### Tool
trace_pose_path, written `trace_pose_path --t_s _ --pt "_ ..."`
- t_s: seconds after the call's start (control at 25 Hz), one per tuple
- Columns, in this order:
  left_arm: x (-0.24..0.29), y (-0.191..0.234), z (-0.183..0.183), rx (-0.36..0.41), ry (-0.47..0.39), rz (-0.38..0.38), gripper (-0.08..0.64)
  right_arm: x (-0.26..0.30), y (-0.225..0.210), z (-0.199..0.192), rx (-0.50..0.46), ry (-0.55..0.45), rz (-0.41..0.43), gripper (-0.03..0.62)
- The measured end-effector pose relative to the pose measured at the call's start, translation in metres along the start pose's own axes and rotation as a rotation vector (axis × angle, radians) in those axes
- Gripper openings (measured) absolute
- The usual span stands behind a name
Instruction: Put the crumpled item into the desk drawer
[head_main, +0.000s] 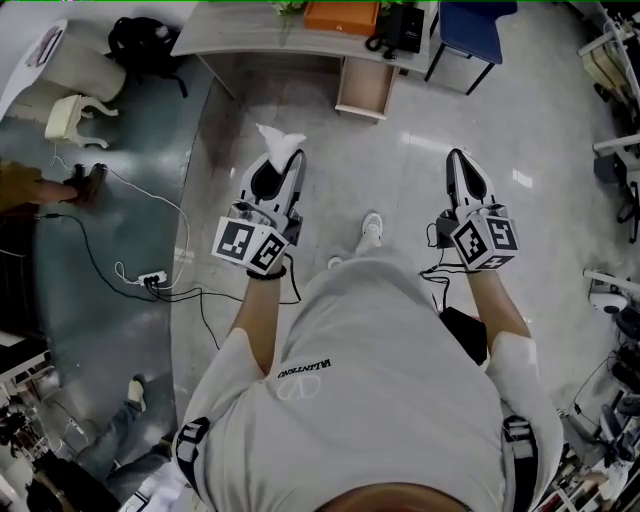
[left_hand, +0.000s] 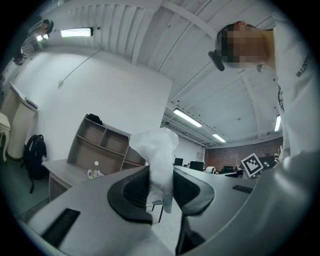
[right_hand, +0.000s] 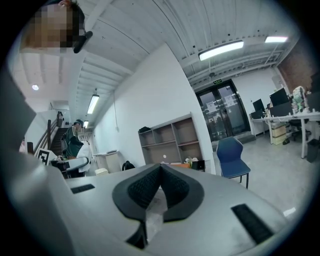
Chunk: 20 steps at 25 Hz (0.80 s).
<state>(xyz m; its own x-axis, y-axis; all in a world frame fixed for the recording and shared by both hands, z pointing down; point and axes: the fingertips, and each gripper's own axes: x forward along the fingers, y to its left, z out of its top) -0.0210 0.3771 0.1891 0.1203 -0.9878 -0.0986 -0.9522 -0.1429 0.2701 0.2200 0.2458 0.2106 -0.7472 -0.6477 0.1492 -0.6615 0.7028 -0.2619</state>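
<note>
Currently, head view: left gripper (head_main: 280, 165) clamps the white crumpled item (head_main: 279, 138), with its bulk sticking out past the tips toward the desk (head_main: 250, 35). The drawer (head_main: 362, 88) looks pulled out, well ahead, so this is likely the carry phase. The right gripper (head_main: 459, 160) is level alongside, probably spare for the drawer.

Left gripper view: jaws part-closed, pads pinching the item's waist; grip looks secure.

Right gripper view: jaws meet at the tips, nothing held.

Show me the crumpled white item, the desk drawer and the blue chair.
crumpled white item (left_hand: 156, 144), left gripper view, its bunched top
desk drawer (head_main: 362, 86), head view, its pulled-out box
blue chair (right_hand: 230, 150), right gripper view, its backrest
</note>
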Motion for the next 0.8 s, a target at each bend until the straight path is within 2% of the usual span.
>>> trace_pose_path --t_s 0.48,0.8 --pt "0.1 0.006 -0.009 0.02 0.02 0.032 0.1 0.071 -0.065 0.026 0.019 0.001 0.064 -0.003" --pt "0.15 0.002 -0.021 0.017 0.028 0.06 0.1 0.098 -0.106 0.032 0.028 0.023 0.093 -0.003"
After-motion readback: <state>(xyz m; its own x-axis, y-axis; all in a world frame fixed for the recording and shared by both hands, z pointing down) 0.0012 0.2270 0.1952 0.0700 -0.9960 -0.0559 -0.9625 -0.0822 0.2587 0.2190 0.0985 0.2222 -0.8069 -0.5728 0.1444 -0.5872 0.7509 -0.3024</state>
